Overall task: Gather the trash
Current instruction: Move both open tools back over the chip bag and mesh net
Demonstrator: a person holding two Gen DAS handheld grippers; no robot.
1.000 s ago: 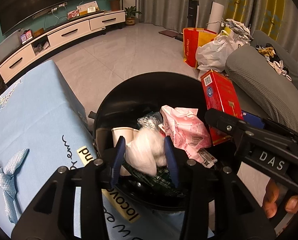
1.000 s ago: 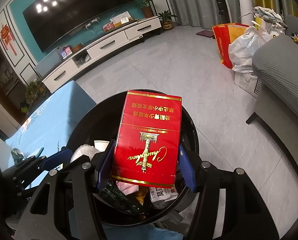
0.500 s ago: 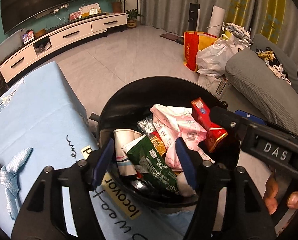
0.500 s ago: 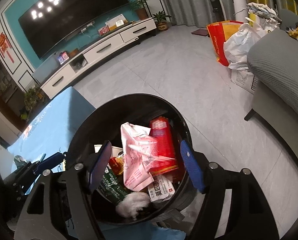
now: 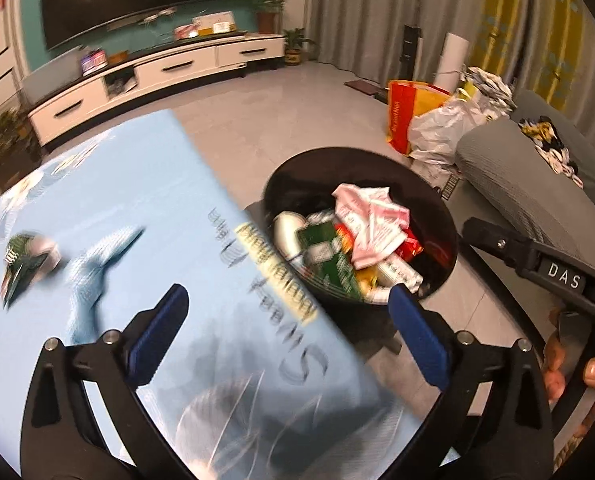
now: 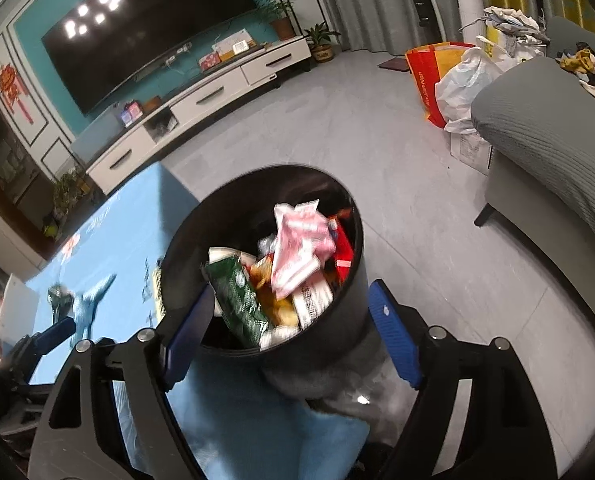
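Trash fills the black bin (image 6: 349, 312), a round, smooth-walled plastic tub that stands on the grey floor just beside the blue table (image 5: 109, 208). One piece is not yet collected: a crumpled green-and-white wrapper (image 5: 25, 260) lies on the tablecloth, left of a printed blue whale motif; motion blur hides its details.

Both tools carry nothing. The left gripper (image 5: 285, 332) has just been spreading its jaws and they stand as wide as they go, with only cloth and the bin's edge seen between them. The right gripper (image 6: 291, 332) has also just been opening, its blue pads framing the bin without touching it.

The step in hand looks like the return trip for that last wrapper. To do it well, I would bring the left tool over the table, since it is nearer, lower the pads on either side of the bundle, and pinch only the wrapper so that the soft cloth is not dragged up with it.

In the bin, from largest to smallest: a glossy green foil packet (image 6: 237, 300), a crinkled pink-and-white plastic wrapper (image 6: 297, 248), a stiff red carton (image 6: 343, 248) against the far wall, and a white paper cup (image 5: 287, 232).
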